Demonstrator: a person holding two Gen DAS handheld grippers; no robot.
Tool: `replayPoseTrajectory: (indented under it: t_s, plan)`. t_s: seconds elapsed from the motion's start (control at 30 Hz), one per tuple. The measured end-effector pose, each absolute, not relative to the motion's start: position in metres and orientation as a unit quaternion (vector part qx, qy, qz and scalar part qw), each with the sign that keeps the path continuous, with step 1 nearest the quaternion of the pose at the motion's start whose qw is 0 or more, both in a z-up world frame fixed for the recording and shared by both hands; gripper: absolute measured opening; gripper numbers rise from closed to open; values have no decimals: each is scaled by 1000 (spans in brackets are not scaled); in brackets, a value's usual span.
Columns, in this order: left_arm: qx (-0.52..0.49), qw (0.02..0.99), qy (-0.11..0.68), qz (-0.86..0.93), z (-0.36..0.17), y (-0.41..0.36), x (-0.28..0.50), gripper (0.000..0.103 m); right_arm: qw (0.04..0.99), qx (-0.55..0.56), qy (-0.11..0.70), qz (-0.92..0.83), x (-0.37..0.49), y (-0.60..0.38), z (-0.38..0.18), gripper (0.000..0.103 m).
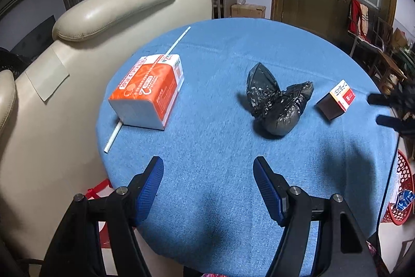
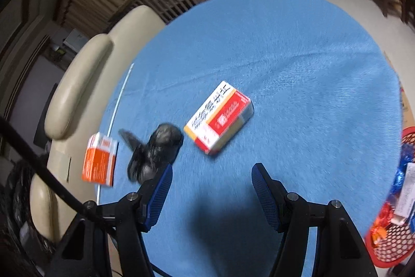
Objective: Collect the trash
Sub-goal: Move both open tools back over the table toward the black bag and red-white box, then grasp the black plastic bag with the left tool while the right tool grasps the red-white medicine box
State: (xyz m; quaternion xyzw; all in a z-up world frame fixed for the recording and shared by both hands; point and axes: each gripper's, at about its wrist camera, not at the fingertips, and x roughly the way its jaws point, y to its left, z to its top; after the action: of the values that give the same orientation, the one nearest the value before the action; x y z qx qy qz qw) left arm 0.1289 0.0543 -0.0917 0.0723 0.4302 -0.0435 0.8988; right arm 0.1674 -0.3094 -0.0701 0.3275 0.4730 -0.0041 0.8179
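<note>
On the round blue table (image 1: pixel 220 168) lie an orange-and-white box (image 1: pixel 147 90), a knotted black plastic bag (image 1: pixel 278 103), a small red-and-white medicine box (image 1: pixel 337 99) and a long white straw (image 1: pixel 179 40) partly under the orange box. My left gripper (image 1: pixel 208 168) is open and empty above the table's near edge. In the right wrist view, my right gripper (image 2: pixel 211 175) is open and empty just short of the medicine box (image 2: pixel 220 118); the black bag (image 2: pixel 153 149) is beside its left finger, and the orange box (image 2: pixel 99 160) is farther left.
A cream leather sofa (image 1: pixel 85 25) stands against the table's left side. A red mesh basket (image 2: pixel 394 220) holding wrappers sits on the floor at the table's right; it also shows in the left wrist view (image 1: pixel 400 191). A wooden door and chairs stand behind.
</note>
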Motion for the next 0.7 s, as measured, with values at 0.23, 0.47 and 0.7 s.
replayPoseTrajectory:
  t_s: [0.23, 0.47, 0.7]
  plan:
    - [74, 896, 434, -46, -94, 53, 136, 72, 755, 411, 509, -40, 222, -321, -102, 68]
    - [77, 897, 431, -59, -89, 46, 151, 72, 734, 398, 539, -113, 258, -315, -112, 68]
    - [79, 892, 423, -136, -87, 13, 177, 73, 770, 316, 540, -123, 267, -299, -111, 62]
